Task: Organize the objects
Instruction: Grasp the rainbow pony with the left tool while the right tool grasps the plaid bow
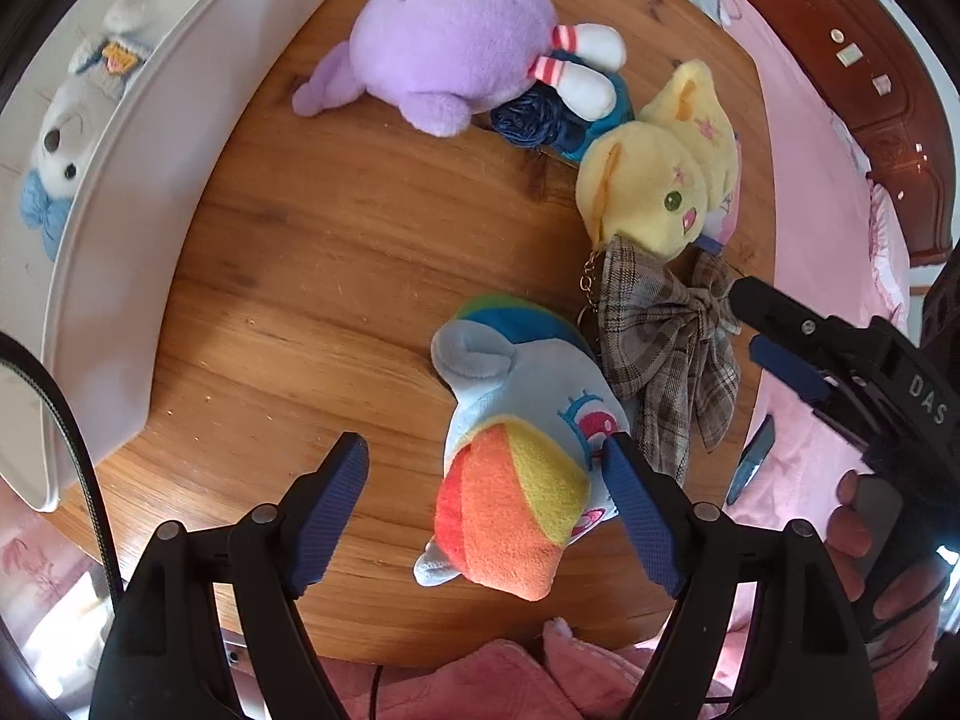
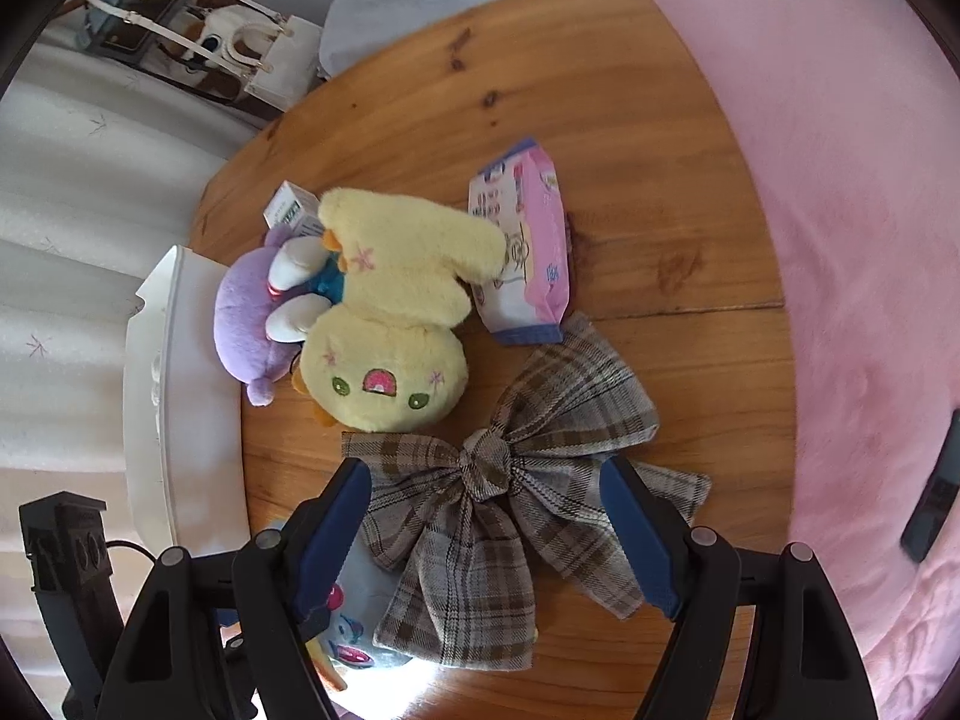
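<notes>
A blue pony plush with a rainbow mane [image 1: 522, 450] lies on the round wooden table [image 1: 330, 252]. My left gripper [image 1: 486, 504] is open around it, its right finger beside the pony's face. A plaid bow [image 2: 498, 504] lies between the open fingers of my right gripper [image 2: 486, 534], which also shows in the left wrist view [image 1: 762, 330]. A yellow plush [image 2: 384, 336], a purple plush [image 1: 456, 54] and a doll with white legs [image 1: 576, 72] lie further back. The bow shows in the left wrist view too [image 1: 672, 348].
A white storage bin [image 1: 120, 192] at the table's left holds a white bear plush [image 1: 60, 150]. A pink wipes packet [image 2: 528, 246] and a small box [image 2: 294, 210] lie on the table. A pink bed [image 2: 858, 240] is on the right, with a dark phone [image 2: 936, 498].
</notes>
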The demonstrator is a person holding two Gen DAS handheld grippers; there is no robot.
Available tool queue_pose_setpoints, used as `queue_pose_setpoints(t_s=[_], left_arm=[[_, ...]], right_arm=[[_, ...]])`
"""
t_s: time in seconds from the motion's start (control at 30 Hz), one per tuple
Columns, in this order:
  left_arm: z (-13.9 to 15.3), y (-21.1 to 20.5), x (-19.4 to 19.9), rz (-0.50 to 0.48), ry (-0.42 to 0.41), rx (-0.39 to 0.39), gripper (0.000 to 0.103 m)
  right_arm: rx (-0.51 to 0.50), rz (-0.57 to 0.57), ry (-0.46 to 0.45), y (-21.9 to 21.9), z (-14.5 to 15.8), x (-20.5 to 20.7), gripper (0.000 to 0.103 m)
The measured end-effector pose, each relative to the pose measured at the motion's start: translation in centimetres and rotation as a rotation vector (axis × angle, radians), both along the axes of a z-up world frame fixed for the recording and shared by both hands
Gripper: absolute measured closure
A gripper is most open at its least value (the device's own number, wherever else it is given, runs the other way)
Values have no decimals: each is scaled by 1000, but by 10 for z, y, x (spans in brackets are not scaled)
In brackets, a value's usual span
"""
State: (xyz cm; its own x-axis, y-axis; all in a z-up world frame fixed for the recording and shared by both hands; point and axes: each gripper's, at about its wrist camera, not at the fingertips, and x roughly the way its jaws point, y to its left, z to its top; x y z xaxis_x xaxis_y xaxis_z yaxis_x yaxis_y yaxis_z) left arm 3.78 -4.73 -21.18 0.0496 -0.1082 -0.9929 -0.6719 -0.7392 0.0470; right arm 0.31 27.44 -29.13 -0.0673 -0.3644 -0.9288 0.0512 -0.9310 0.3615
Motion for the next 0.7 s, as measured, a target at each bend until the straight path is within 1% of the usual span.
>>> queue_pose_setpoints(t_s=[0.17,0.33,0.7], left_arm=[[-6,-8,2,56,-41,17,19],[-10,-10,3,72,-68,24,17],[-23,-12,9,109,-128,28,17]], right_arm=[[6,-17,-41,0,-12,-2,29],[14,-33,-68,-2,-20,-2,33],[3,-78,-111,3,-29,-1,48]])
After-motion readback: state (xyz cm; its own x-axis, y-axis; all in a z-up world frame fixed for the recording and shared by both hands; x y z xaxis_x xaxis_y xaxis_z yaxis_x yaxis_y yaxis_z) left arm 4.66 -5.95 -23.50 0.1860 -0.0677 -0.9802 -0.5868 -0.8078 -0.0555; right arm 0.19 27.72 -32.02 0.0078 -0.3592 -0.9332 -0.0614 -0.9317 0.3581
